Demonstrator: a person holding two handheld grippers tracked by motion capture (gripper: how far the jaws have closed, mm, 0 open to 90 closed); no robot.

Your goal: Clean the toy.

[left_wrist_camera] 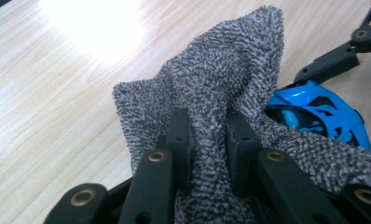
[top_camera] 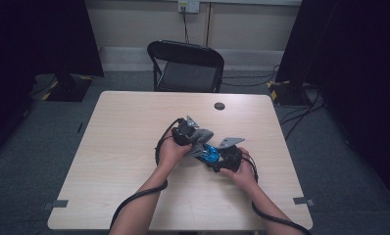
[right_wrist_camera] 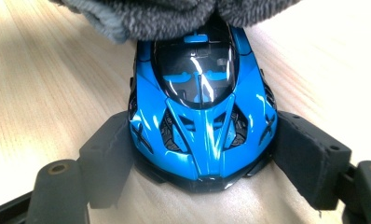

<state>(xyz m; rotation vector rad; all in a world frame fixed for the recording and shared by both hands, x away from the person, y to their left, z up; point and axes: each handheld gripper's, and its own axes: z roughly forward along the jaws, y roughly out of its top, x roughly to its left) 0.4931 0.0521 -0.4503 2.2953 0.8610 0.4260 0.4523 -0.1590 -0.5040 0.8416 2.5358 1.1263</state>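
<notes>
Your left gripper (left_wrist_camera: 207,140) pinches a fold of the grey towelling cloth (left_wrist_camera: 221,79) draped over the blue toy sports car (right_wrist_camera: 202,116), which your right gripper (right_wrist_camera: 202,158) clamps by its sides on the wooden table (top_camera: 119,147).

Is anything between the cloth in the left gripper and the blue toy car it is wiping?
Nothing visible. The left gripper pinches the grey cloth, which lies directly on the rear of the blue toy car. The right gripper clamps the car's nose from both sides on the table, clear of the cloth.
</notes>
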